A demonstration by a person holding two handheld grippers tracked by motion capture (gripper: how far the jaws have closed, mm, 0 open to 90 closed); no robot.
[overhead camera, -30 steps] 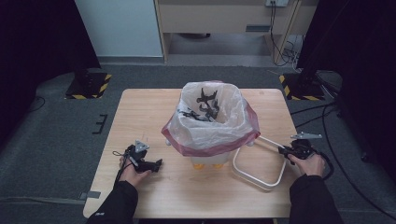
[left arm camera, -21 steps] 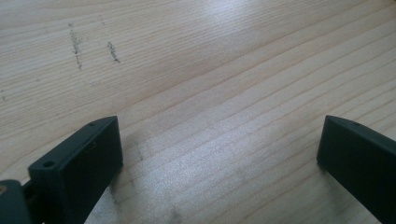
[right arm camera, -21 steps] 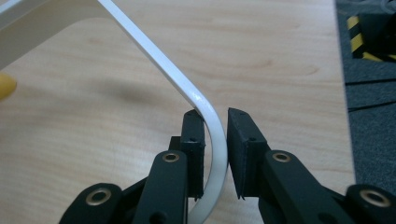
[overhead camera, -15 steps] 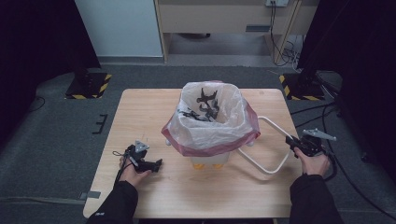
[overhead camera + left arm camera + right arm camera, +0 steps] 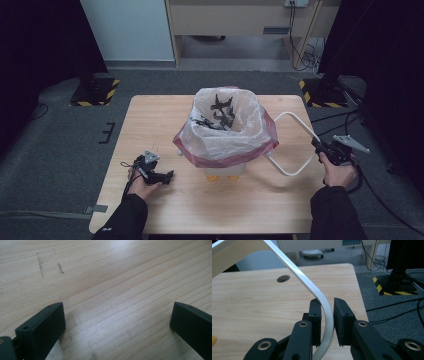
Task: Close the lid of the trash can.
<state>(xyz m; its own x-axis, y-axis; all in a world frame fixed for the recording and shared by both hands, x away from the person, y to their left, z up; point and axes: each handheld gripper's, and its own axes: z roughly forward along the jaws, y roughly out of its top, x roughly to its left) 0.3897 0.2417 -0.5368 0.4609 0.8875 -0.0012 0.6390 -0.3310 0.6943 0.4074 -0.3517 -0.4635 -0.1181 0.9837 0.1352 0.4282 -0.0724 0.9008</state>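
Wooden worktop [image 5: 165, 125] w/ lined bin [image 5: 227, 132] at centre. Right tongs [image 5: 327, 315] pinch white hoop [image 5: 299, 277], tilted up beside bin; lift level, centre over rim. Left tongs [image 5: 117, 322] spread, idle.

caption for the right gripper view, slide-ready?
Right gripper clamps the corner of a white ring frame above the wooden table.

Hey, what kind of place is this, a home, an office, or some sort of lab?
Probably a lab or recording room, not a home: a lone wooden table ringed by black curtains, stand bases with yellow-black hazard tape, and loose cables running over grey carpet.
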